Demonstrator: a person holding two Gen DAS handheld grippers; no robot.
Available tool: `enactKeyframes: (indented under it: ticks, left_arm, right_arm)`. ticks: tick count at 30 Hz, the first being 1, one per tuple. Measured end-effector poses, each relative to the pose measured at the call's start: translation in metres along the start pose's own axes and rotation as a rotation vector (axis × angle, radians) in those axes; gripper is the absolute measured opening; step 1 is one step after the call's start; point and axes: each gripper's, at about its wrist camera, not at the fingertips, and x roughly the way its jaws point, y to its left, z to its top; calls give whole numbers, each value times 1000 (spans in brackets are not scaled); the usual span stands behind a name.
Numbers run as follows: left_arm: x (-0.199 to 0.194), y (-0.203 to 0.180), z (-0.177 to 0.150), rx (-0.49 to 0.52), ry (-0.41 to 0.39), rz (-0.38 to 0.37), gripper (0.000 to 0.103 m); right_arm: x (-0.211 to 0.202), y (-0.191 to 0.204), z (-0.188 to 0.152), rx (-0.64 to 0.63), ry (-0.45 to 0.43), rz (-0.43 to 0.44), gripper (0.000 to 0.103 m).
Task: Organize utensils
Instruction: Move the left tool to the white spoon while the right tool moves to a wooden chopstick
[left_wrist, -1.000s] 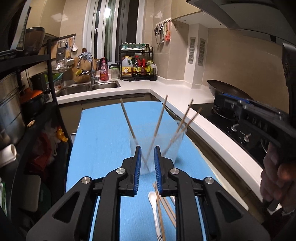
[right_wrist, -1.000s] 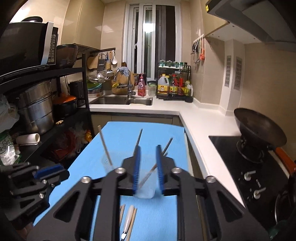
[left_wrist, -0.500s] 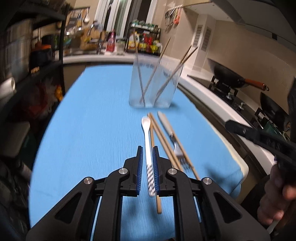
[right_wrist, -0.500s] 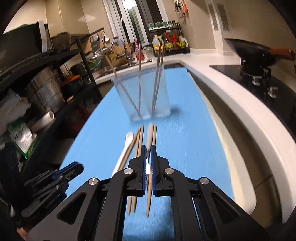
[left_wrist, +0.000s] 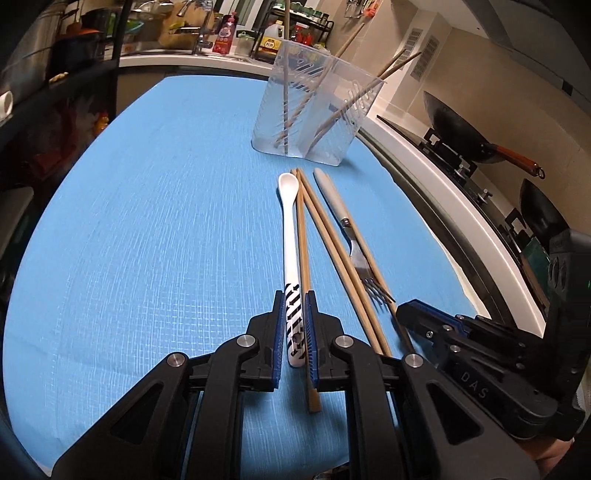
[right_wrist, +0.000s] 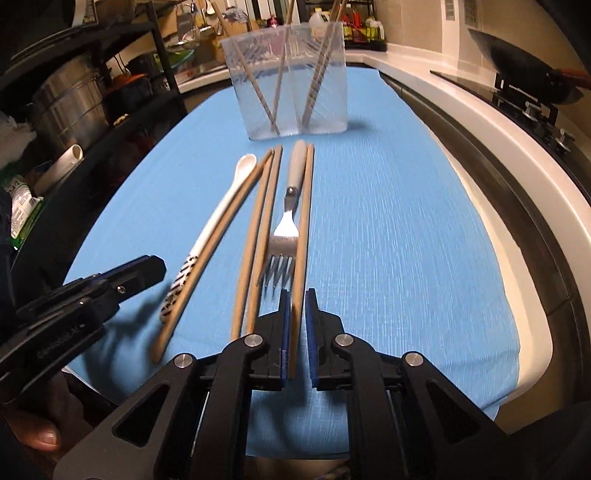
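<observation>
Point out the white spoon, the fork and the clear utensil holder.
white spoon (left_wrist: 288, 183): left wrist view, on its bowl.
fork (right_wrist: 284, 226): right wrist view, on the metal head.
clear utensil holder (right_wrist: 325, 110): right wrist view, on its front wall.

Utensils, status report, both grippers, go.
Left gripper straddles white spoon handle, not clamped. Right gripper straddles rightmost chopstick beside fork. Holder ahead, unobstructed.

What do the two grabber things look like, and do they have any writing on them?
Both are black plastic with two long fingers. The left gripper and right gripper have ridged blue pads inside the fingers and round silver bolts on the linkages. The right one's body shows pale "DAS" letters; the left one's side carries small pale lettering, too blurred to read. A bare hand grips the left one.
</observation>
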Motion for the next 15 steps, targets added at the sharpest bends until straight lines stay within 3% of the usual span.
enactKeyframes:
  ticks: [6,11,15]
  left_arm:
    - [15,-6,-5,32,39,42,11]
    - [18,-14,-8,76,26,74,12]
    - [19,-30,-13,189,2,163,12]
  right_arm:
    - [1,5,-2,-43,-8,-38,10]
    - [-1,12,-4,-90,-15,-74,6]
    - [-3,6,-2,-70,-25,-117,5]
